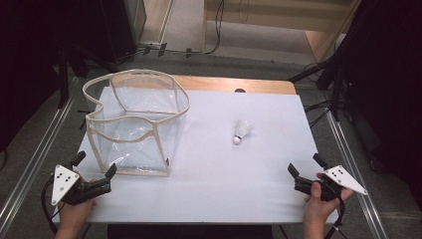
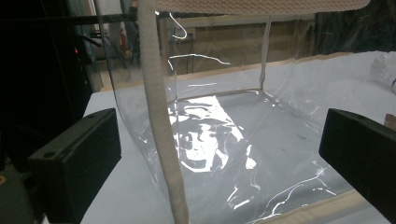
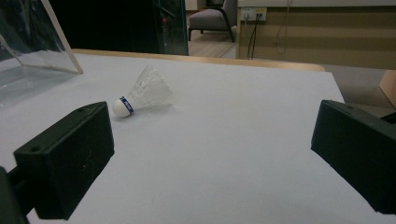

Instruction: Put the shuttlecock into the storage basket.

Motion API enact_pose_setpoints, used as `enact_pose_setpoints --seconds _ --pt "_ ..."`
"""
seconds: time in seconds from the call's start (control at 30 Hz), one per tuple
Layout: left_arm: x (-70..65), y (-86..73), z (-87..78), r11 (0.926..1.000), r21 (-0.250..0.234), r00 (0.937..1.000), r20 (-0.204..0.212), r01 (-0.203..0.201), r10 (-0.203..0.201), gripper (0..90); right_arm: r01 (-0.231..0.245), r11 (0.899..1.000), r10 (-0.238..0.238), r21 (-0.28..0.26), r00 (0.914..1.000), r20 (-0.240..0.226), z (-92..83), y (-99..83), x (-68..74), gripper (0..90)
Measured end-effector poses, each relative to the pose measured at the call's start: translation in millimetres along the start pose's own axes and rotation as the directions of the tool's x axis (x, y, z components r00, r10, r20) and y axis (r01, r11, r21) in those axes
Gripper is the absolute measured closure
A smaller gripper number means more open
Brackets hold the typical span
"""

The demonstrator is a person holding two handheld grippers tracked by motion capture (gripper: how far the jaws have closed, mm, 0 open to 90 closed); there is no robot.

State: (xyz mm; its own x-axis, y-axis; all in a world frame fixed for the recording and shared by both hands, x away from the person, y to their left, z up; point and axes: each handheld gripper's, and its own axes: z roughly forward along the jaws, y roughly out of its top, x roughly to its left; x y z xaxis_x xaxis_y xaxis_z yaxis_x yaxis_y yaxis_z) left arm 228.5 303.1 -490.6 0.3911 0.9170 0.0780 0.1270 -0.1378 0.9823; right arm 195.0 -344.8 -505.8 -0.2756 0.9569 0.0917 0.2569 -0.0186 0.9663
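Shuttlecock (image 1: 242, 131) lying on its side right of the counter's (image 1: 224, 199) middle, cork toward the near edge, well apart from the clear bag (image 1: 137, 122) at the left edge. Right gripper (image 1: 304, 171) near the right front corner — wide open, empty. Left gripper (image 1: 94, 167) likewise spread, holding nothing, just before the bag's near corner. Best approached low from the right, closing gently across the cork — not the feathers.

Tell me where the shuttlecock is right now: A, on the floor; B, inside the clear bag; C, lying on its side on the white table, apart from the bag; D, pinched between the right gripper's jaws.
C: the shuttlecock lies on its side on the white table, well clear of the clear bag, and the right gripper is open with nothing between its jaws.
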Motion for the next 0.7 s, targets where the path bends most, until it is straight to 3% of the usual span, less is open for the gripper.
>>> enact_pose_setpoints --seconds 0.1,0.17,0.33,0.53,0.7 --pt "-1.2 -0.3 -0.1 0.9999 0.008 1.0 -0.001 -0.007 0.007 0.0 0.002 1.0 -0.002 0.01 1.0 0.001 3.7 1.4 3.1 0.0" --pt "-1.5 -0.6 -0.4 0.9999 0.01 1.0 0.002 -0.006 0.006 0.0 0.038 0.999 -0.038 0.028 0.9991 0.017 6.1 5.3 7.2 0.0" --pt "-2.9 -0.8 0.6 0.9997 0.017 0.9999 -0.002 -0.016 0.016 0.0 0.01 0.999 -0.009 0.051 0.9998 -0.016 8.6 11.0 9.4 0.0" --pt "-1.8 -1.0 0.0 0.9999 0.014 1.0 -0.005 -0.002 0.002 0.0 0.046 0.997 -0.046 0.066 0.999 0.001 11.1 23.0 13.3 0.0" --pt "-2.5 -1.3 -0.5 0.9999 0.013 1.0 -0.006 -0.007 0.007 0.0 0.071 0.995 -0.069 0.072 0.9971 -0.032 16.9 33.1 17.8 0.0"
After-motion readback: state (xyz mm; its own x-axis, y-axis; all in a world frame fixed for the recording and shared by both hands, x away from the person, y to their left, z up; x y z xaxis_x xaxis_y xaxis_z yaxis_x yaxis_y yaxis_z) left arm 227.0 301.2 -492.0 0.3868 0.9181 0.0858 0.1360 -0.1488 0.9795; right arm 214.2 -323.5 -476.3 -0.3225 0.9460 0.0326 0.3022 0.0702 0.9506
